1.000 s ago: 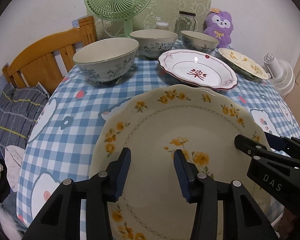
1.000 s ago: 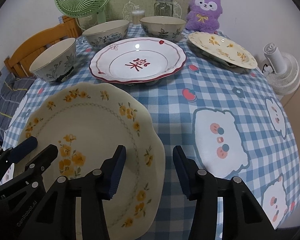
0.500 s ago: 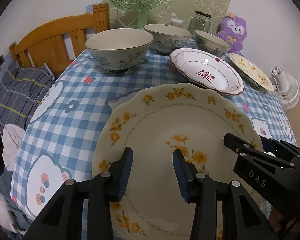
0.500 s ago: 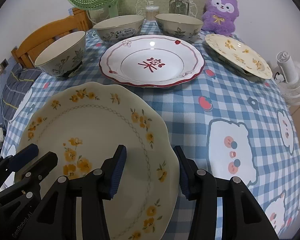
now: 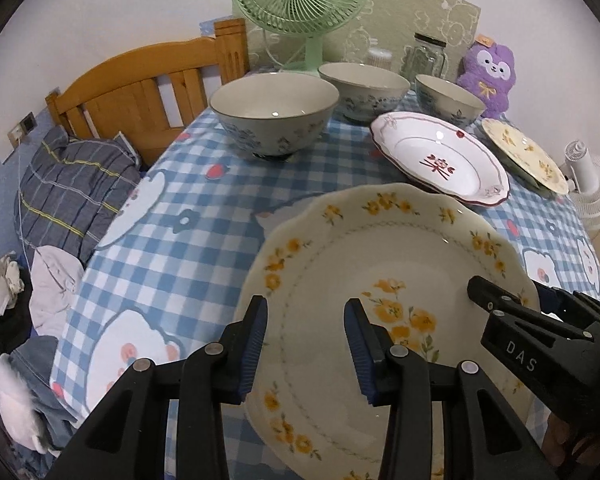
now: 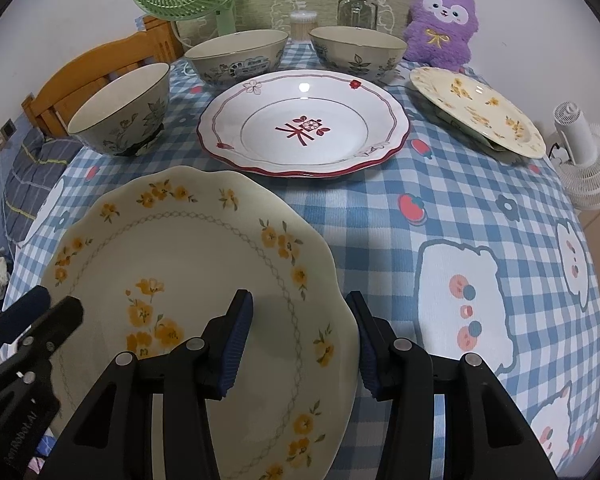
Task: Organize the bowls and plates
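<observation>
Hovering at the near edge of the checked tablecloth, the left gripper and the right gripper both had their jaws spread, straddling opposite rims of the yellow-flowered plate without pinching it. Behind it sat the red-trimmed plate, a second flowered plate (far right) and three bowls.

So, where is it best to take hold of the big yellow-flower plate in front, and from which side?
Grip the yellow-flower plate by its thin scalloped rim at the near edge, one side per claw. It is wide and shallow, so only the rim fits between fingers. The right claw, open, already straddles the right rim; the left claw, also open, is over the left rim. Come in low from the near side.
</observation>
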`<state>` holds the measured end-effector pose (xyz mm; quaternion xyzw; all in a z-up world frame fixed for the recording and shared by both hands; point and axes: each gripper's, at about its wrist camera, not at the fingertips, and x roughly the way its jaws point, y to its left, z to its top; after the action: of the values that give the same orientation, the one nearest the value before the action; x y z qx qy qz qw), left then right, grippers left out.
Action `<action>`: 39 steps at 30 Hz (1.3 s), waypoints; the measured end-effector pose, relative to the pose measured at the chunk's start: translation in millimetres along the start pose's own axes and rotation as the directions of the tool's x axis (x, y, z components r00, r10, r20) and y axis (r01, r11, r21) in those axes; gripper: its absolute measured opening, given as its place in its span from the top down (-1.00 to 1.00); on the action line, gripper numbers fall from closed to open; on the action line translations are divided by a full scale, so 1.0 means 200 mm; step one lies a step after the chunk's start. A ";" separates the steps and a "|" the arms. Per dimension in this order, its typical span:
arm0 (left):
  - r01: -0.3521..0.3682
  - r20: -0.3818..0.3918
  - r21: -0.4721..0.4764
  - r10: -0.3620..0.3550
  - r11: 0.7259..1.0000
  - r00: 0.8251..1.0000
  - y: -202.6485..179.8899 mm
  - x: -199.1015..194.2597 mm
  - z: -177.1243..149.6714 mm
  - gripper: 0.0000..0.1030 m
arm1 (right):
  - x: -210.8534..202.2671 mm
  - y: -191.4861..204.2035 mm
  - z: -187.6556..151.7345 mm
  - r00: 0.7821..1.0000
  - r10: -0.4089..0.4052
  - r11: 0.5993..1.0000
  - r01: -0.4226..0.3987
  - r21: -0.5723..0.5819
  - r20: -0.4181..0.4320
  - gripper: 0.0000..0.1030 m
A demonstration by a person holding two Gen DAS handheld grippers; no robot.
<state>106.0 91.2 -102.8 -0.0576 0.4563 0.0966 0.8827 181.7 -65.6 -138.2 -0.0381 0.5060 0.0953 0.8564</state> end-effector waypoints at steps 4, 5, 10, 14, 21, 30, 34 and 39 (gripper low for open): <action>-0.035 0.011 -0.001 0.035 0.999 0.999 0.03 -0.03 0.00 0.18 | -0.01 0.00 0.00 1.000 -0.010 1.000 0.010 0.012 -0.005 0.00; -0.044 0.006 -0.008 0.044 0.999 0.999 0.04 -0.03 0.00 0.19 | -0.01 0.00 0.00 1.000 -0.012 1.000 0.012 0.013 -0.004 0.00; -0.041 -0.032 -0.012 0.041 0.999 0.999 0.09 0.01 -0.02 0.18 | -0.01 0.01 -0.01 1.000 -0.029 0.999 0.029 0.021 0.003 0.00; -0.009 -0.060 -0.013 0.009 1.000 0.998 0.09 0.05 -0.04 0.19 | -0.01 0.01 -0.01 0.999 -0.040 0.999 0.039 0.020 0.007 0.00; 0.004 -0.061 -0.008 -0.005 1.000 0.998 0.08 0.09 -0.05 0.21 | -0.01 0.01 -0.02 0.998 -0.048 0.998 0.047 0.032 0.029 0.00; 0.029 -0.076 -0.091 -0.036 0.995 0.996 0.10 0.10 -0.05 0.19 | -0.02 0.01 -0.02 0.998 -0.044 0.999 0.042 0.028 0.042 0.04; -0.001 -0.086 -0.118 -0.009 0.993 0.996 0.09 0.11 -0.04 0.19 | -0.03 -0.01 -0.03 0.998 -0.029 0.999 0.028 0.027 0.055 0.14; -0.029 -0.093 -0.126 0.017 0.992 0.996 0.07 0.09 -0.03 0.20 | -0.03 -0.05 -0.03 0.998 -0.010 0.999 0.007 0.043 0.063 0.19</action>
<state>109.5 105.2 -121.5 -0.1129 0.4897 0.1329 0.8543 174.7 -76.8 -135.8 -0.0188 0.4802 0.0818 0.8731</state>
